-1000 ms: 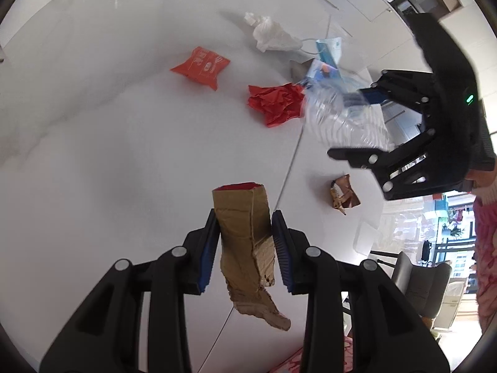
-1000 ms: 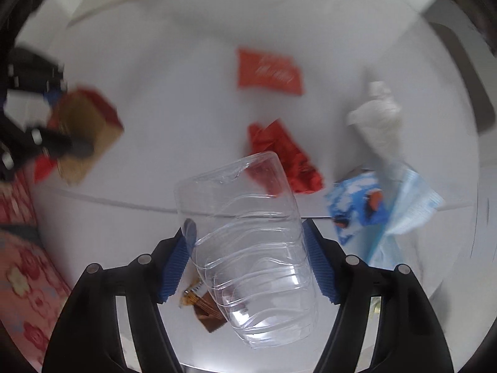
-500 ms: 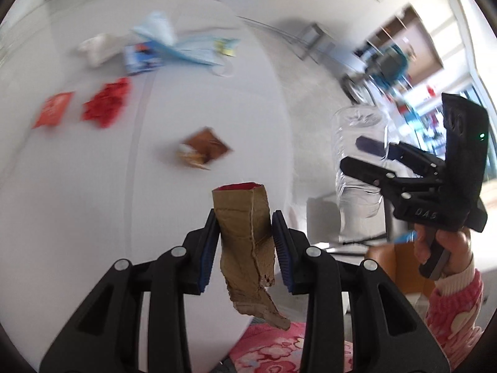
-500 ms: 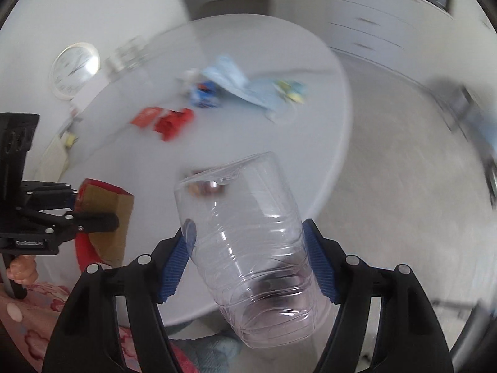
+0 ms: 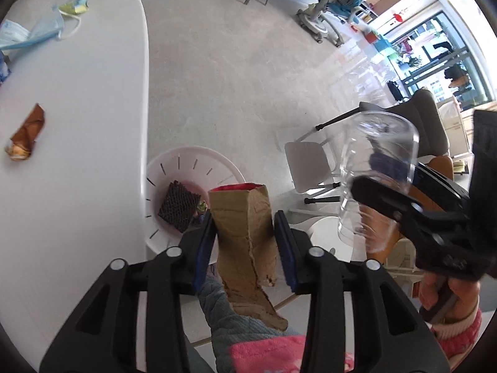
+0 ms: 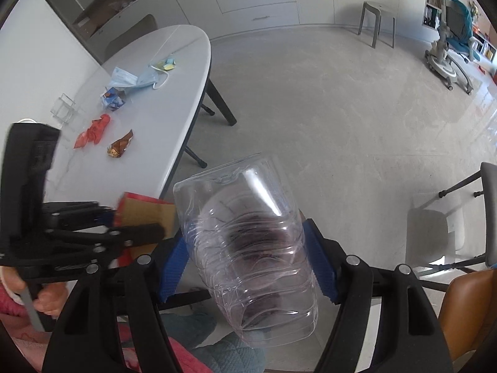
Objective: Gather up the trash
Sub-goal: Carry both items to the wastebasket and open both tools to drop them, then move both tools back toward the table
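Observation:
My left gripper (image 5: 244, 236) holds a torn brown cardboard piece (image 5: 242, 217) with a red inner end. Its jaws are opening, but the pads still touch the cardboard's sides. It hangs over a white slotted bin (image 5: 192, 161) on the floor by the table edge; a black mesh piece (image 5: 178, 209) lies inside. My right gripper (image 6: 248, 264) is shut on a clear crushed plastic bottle (image 6: 248, 233), just right of the left gripper (image 6: 133, 220). On the white table (image 5: 77, 124) lie a brown wrapper (image 5: 26, 133), a face mask (image 5: 37, 31) and red wrappers (image 6: 96, 127).
A white chair (image 5: 310, 164) and an orange-brown seat (image 6: 466, 304) stand right of the bin. A grey stool (image 6: 377, 21) and a wheeled chair (image 6: 450, 31) are far across the open floor. A person's pink and blue-grey clothing (image 5: 248, 335) fills the bottom.
Both grippers swung off the tabletop to its edge, carrying the cardboard and the bottle. The white bin has come into view under the left gripper, whose jaws have widened slightly.

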Action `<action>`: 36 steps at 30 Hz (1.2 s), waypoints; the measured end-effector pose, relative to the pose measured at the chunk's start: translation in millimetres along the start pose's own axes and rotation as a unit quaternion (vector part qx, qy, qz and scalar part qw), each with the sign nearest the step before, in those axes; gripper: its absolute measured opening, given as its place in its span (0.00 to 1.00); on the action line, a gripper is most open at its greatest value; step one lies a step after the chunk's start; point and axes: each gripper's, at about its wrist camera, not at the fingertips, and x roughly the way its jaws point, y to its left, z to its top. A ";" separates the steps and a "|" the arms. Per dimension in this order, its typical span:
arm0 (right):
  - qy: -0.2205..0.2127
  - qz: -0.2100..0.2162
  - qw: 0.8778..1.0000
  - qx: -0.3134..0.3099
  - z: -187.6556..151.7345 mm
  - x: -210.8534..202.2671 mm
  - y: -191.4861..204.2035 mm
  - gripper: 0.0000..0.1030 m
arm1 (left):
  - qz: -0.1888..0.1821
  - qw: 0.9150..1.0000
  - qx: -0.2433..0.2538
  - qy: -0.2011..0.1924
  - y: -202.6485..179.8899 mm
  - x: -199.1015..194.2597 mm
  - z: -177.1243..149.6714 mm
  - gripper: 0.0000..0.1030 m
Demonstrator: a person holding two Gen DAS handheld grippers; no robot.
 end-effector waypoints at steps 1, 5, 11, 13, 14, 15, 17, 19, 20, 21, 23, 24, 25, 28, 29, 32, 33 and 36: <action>0.001 0.003 1.000 -0.001 0.0 1.4 -1.1 0.69 | 0.006 1.000 -0.005 0.001 0.3 3.6 1.3 0.44; 0.001 0.013 1.000 -0.010 -0.3 0.0 -6.5 0.69 | 0.037 0.999 -0.028 -0.014 -1.0 0.4 3.8 0.71; 0.001 0.022 1.000 -0.016 4.5 4.6 -6.4 0.69 | 0.101 0.992 -0.052 -0.050 6.0 -36.8 3.9 0.92; 0.000 0.025 1.000 -0.018 4.9 5.8 -5.7 0.69 | 0.121 0.988 -0.061 -0.068 8.6 -51.8 1.6 0.92; 0.000 0.025 1.000 -0.019 5.2 6.5 -4.5 0.69 | 0.130 0.986 -0.065 -0.076 11.8 -59.8 0.1 0.92; 0.000 0.026 0.999 -0.021 5.3 7.9 -2.5 0.69 | 0.137 0.985 -0.069 -0.081 17.0 -67.1 -1.1 0.92; 0.001 0.023 0.999 -0.029 4.0 12.2 3.9 0.69 | 0.147 0.983 -0.076 -0.085 23.7 -78.4 -4.7 0.92; 0.007 0.021 0.999 -0.038 2.9 18.1 10.9 0.70 | 0.150 0.981 -0.085 -0.090 26.6 -82.5 -2.7 0.92; 0.009 0.018 0.999 -0.043 1.6 21.4 15.0 0.70 | 0.154 0.980 -0.090 -0.091 29.6 -84.6 -4.6 0.92; 0.012 0.014 0.999 -0.049 0.1 25.5 19.9 0.70 | 0.156 0.979 -0.093 -0.092 30.0 -81.9 -6.0 0.92; 0.020 0.011 0.998 -0.059 -2.4 36.2 28.8 0.70 | 0.161 0.978 -0.098 -0.092 34.2 -85.5 -9.5 0.92; 0.027 0.010 0.997 -0.065 -4.1 43.1 33.9 0.70 | 0.164 0.977 -0.100 -0.093 36.0 -88.0 -12.2 0.92; 0.034 0.007 0.997 -0.069 -5.0 49.0 37.6 0.77 | 0.166 0.976 -0.102 -0.094 38.1 -91.1 -14.6 0.92; 0.034 -0.018 0.996 -0.079 -7.5 57.0 49.2 0.88 | 0.170 0.975 -0.104 -0.097 42.7 -96.3 -19.9 0.92; 0.029 -0.023 0.997 -0.075 -7.2 54.7 51.8 0.91 | 0.172 0.975 -0.105 -0.099 45.9 -99.8 -22.2 0.92; 0.000 -0.033 0.998 -0.056 -3.7 36.5 56.0 0.95 | 0.178 0.973 -0.105 -0.106 50.6 -107.4 -28.2 0.92; -0.012 -0.036 0.998 -0.051 -2.4 27.6 57.7 0.96 | 0.179 0.973 -0.104 -0.107 52.0 -109.4 -29.7 0.92; -0.042 -0.032 0.997 -0.047 1.5 4.5 64.6 0.98 | 0.176 0.972 -0.105 -0.111 56.9 -116.0 -32.7 0.92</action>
